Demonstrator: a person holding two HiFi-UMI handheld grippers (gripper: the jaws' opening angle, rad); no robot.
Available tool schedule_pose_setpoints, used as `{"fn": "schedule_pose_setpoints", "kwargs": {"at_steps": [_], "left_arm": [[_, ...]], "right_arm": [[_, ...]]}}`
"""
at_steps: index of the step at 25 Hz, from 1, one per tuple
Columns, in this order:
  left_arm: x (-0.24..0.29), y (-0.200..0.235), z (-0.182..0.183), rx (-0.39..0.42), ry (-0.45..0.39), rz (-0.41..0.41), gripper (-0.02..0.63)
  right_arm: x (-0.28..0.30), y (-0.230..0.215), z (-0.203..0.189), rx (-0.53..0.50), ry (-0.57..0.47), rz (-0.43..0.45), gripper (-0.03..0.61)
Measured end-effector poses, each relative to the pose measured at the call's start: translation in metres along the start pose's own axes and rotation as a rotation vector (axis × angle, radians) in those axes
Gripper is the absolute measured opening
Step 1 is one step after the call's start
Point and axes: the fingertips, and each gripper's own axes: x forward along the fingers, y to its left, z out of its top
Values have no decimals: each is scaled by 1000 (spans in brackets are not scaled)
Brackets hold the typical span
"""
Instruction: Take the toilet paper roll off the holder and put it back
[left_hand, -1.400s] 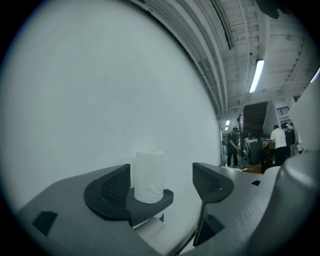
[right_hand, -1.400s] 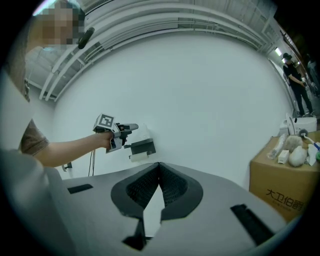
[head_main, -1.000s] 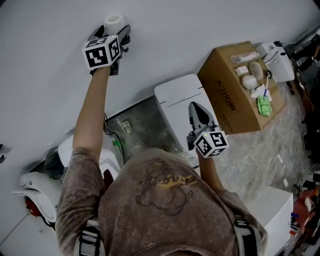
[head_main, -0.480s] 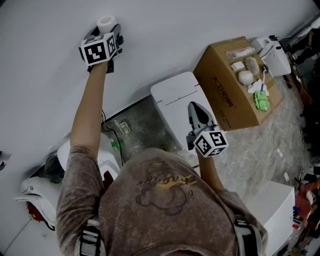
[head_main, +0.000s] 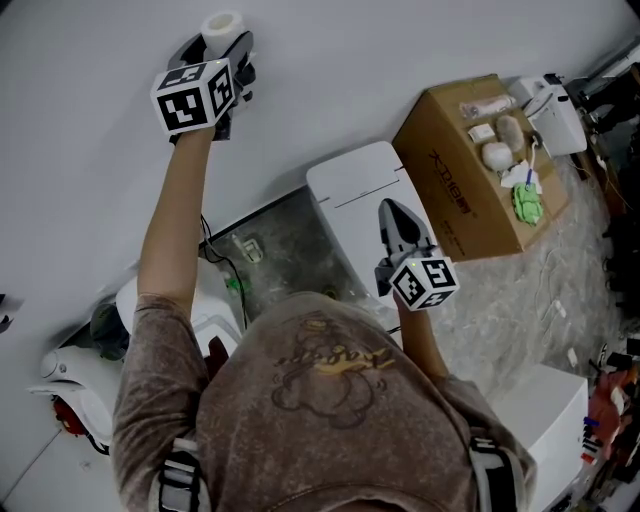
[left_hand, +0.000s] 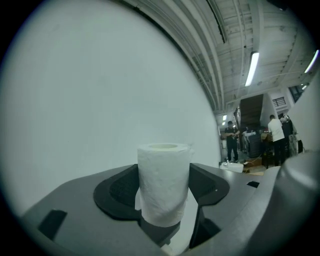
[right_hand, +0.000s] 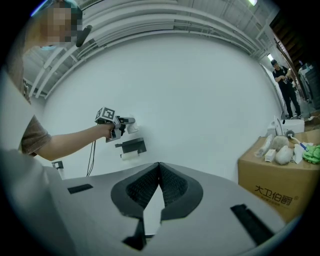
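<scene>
Here, the plain white wall (left_hand: 90, 75) is spreading out on every side of the black holder (right_hand: 132, 146), which is jutting from it as the one hard edge near the work, so open room is lying above the holder and to both its sides. The cardboard box (head_main: 470, 170) is sitting well apart from the holder, off to its right and lower, and the white unit (head_main: 355, 195) is standing below the holder, on the box's side. The toilet paper roll (left_hand: 164, 182) is hanging just above the holder, apart from it and close to the wall, standing upright (long axis vertical, open core end facing up). The left gripper (head_main: 220, 45) is pointing level at the wall above the holder. Its jaws have just been closing and are clamping the roll between them, one on each side, with the roll's top rising clear of them. The right gripper (right_hand: 159, 165) is hovering well below and right of the holder, its jaws pressed together at the tips.
</scene>
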Motion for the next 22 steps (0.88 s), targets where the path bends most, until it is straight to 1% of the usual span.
{"fn": "schedule_pose_setpoints", "kwargs": {"at_steps": [6,10,14,17,22], "left_arm": [[-32,-32,22,40,-55,-91,308],[-54,-54,22,36,-73,-146,308],[-76,-73,8,12,-65,-196,308],[-87,-85,-9,4,-44,-218,308],[-101,-99,-37,-38,-20,-258,308]], "right_arm": [[5,6,0,-2,6,16,-2],[8,9,1,-8,7,27,-2],[8,11,0,-13,8,30,-2],[9,12,0,-17,9,33,-2],[10,15,-2,-16,13,38,-2]]}}
